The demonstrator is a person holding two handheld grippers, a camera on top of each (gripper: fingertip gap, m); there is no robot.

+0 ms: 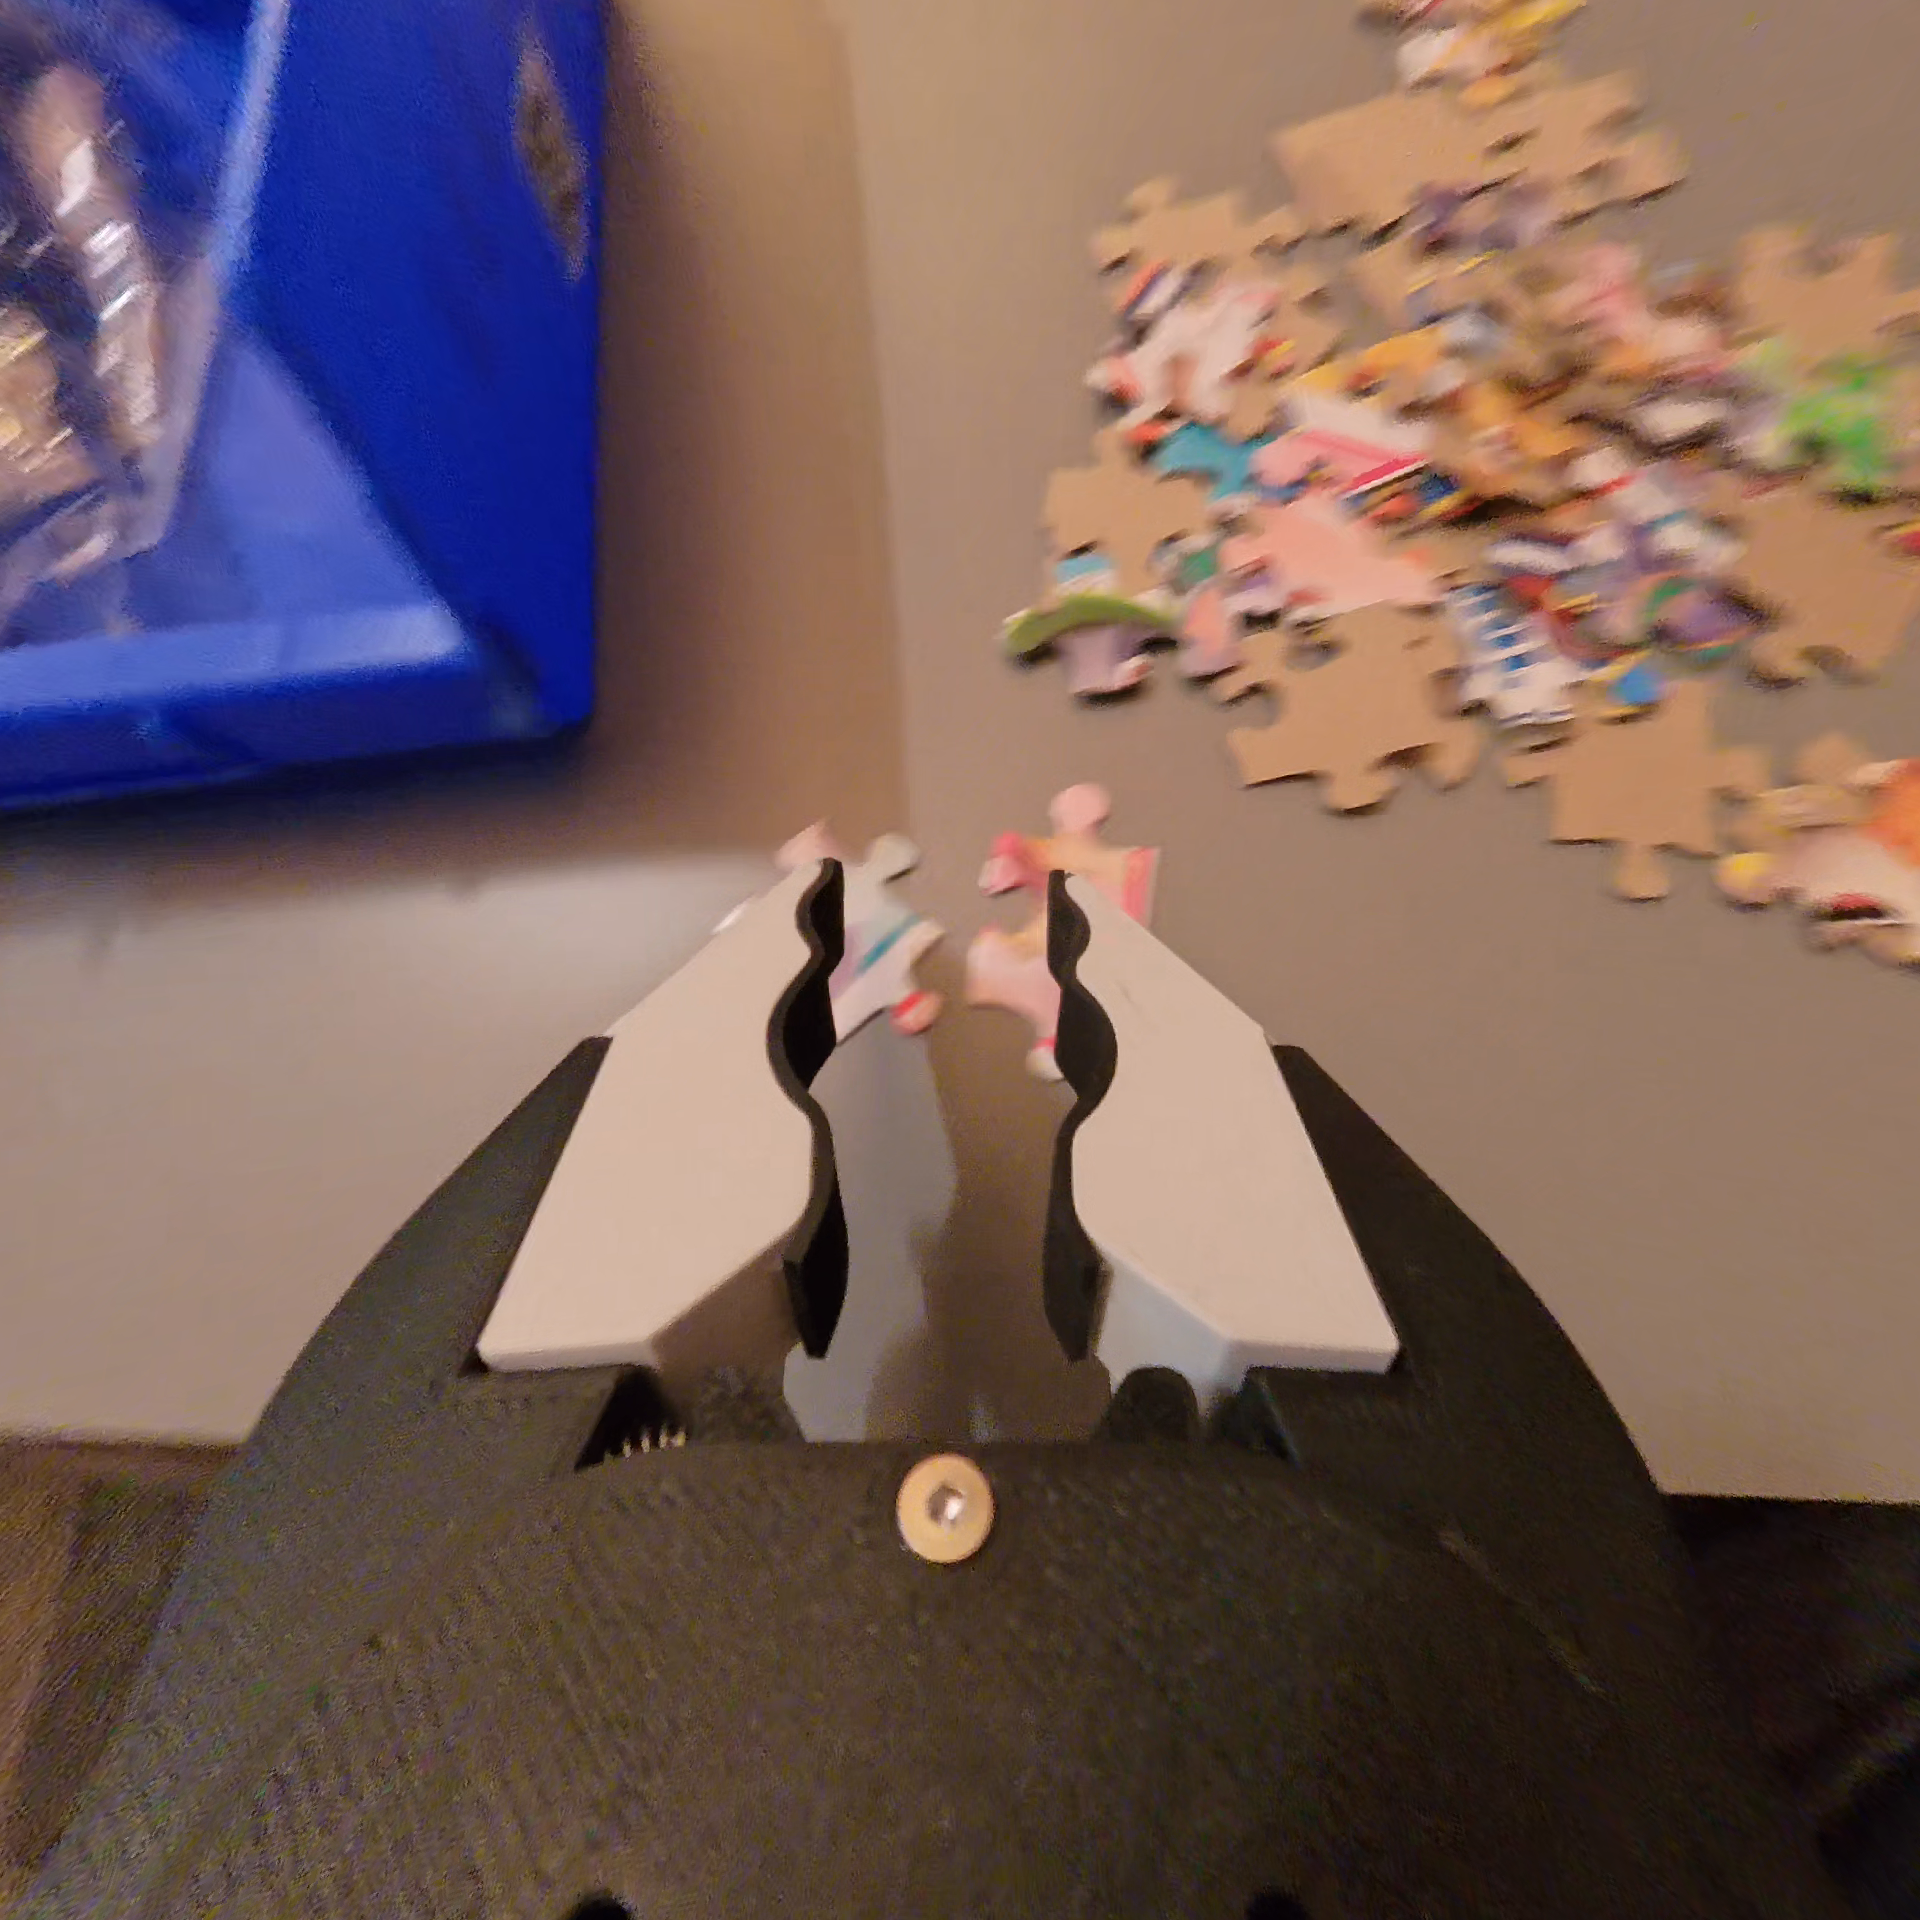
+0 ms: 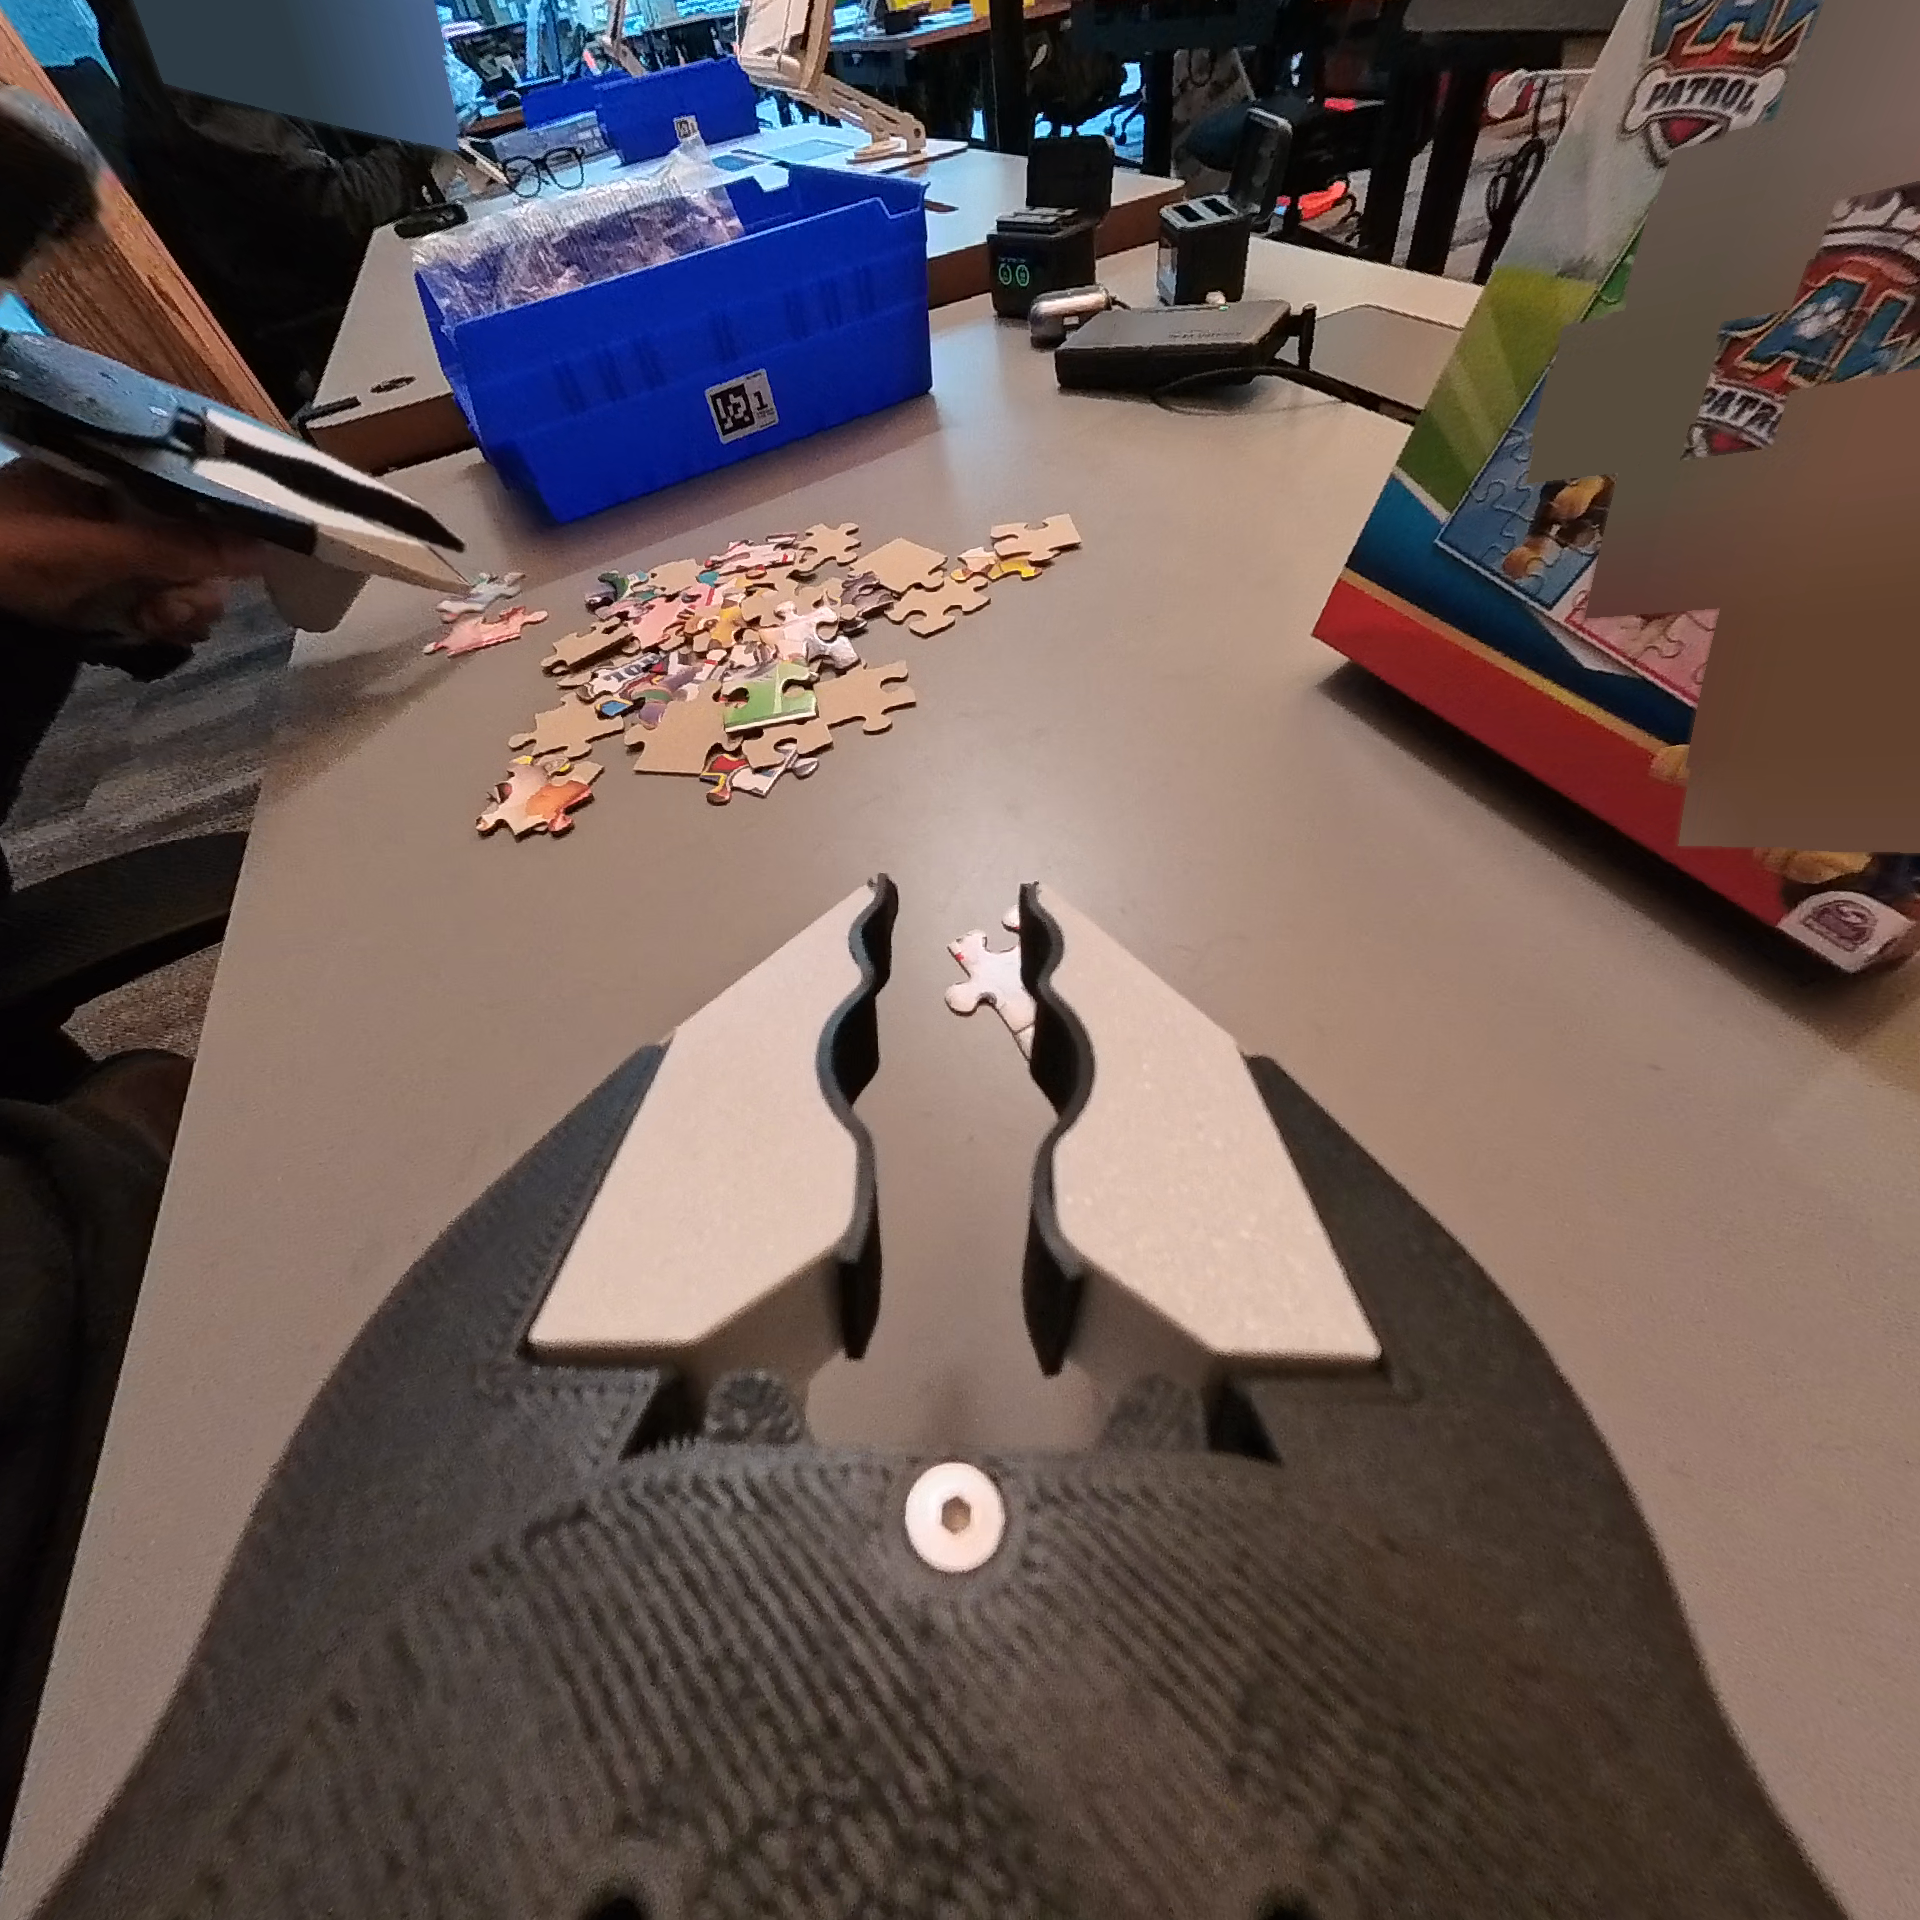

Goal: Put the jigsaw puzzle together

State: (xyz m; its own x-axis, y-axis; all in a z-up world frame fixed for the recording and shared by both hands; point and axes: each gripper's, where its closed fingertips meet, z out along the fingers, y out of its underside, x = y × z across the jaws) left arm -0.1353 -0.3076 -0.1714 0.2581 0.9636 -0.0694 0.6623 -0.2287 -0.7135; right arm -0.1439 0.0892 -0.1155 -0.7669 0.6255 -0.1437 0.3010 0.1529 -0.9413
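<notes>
Puzzle pieces: white one [image 2: 987, 971] on grey table [image 2: 1195, 790] beside right gripper [image 2: 954, 896], jaws apart, unheld; two pink ones [image 1: 1029, 935] under parted left gripper [image 1: 940, 883]; loose pile [image 2: 727, 655], blue bin [image 2: 686, 343] beyond

matt grey table [image 2: 1143, 727]; beside it, cardboard puzzle pieces [image 2: 717, 665], glossy printed fronts, raw brown backs; glossy blue plastic bin [image 2: 686, 343].

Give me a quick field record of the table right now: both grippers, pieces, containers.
left gripper: open, over two pink puzzle pieces at the table edge
right gripper: open, a white puzzle piece lying by its right finger
puzzle pile: loose, mid-table, some pieces face down
blue bin: behind the pile, holding a plastic bag
puzzle box: at right
</notes>
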